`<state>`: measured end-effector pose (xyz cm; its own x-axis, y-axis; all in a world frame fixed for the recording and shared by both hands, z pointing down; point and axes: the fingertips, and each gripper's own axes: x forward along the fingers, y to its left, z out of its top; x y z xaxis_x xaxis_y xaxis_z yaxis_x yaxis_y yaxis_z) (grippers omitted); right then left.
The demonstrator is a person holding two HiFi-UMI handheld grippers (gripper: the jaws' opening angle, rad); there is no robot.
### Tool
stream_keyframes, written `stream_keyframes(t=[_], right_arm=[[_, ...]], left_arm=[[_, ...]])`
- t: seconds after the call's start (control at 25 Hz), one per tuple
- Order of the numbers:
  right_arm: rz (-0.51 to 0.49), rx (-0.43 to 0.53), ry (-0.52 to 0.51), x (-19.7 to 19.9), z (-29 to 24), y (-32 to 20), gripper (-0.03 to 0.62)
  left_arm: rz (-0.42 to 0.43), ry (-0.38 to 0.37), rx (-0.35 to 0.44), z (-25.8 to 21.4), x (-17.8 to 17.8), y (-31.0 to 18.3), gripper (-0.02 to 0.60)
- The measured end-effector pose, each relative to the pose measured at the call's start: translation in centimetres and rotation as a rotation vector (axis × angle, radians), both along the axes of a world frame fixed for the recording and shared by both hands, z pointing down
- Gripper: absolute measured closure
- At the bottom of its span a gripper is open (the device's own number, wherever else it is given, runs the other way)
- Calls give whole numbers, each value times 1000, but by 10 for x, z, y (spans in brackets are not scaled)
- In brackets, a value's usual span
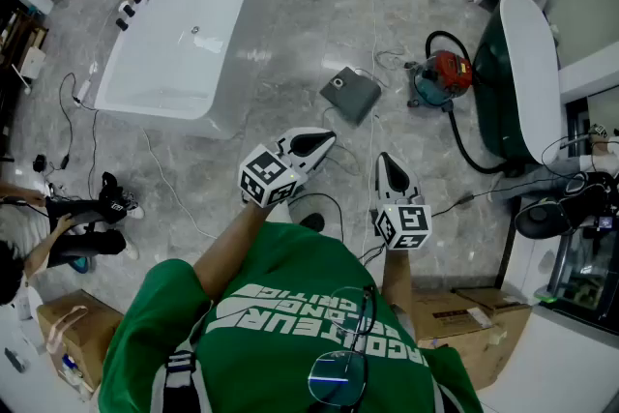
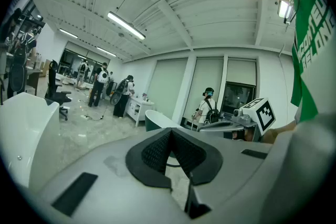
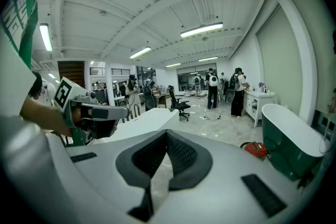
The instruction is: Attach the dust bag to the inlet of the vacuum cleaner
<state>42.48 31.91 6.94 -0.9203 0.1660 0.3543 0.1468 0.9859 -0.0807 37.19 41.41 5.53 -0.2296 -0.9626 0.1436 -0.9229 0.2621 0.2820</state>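
The red vacuum cleaner [image 1: 447, 73] stands on the grey floor at the right, with a black hose curling away from it. It shows small in the right gripper view too, the vacuum cleaner [image 3: 256, 149] low at the right. A flat grey dust bag [image 1: 350, 95] lies on the floor to its left. My left gripper [image 1: 317, 143] is held at waist height, short of the bag, jaws shut and empty. Beside it, my right gripper [image 1: 388, 163] is also shut on nothing. Both point forward, well above the floor.
A long white bathtub [image 1: 189, 24] lies at the upper left, and a green bathtub [image 1: 522, 82] with a white rim at the right. Cables trail over the floor. Cardboard boxes [image 1: 455, 314] sit by my feet. Several people stand far off in the room.
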Motion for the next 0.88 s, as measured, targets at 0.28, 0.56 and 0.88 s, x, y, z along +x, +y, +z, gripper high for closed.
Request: stream_keyframes(t=[0.28,0.56,0.88], right_arm=[[-10,-3,21,-18,5,9,586],[30,-4,20,-49,2,16,586],[143,8,40,-103,9,24,586]], left_arm=[[-10,18,-11,6,-18,10,577],[53,29,-14,6,-48,9,578],[163,23,-8,11,-115,11,577]])
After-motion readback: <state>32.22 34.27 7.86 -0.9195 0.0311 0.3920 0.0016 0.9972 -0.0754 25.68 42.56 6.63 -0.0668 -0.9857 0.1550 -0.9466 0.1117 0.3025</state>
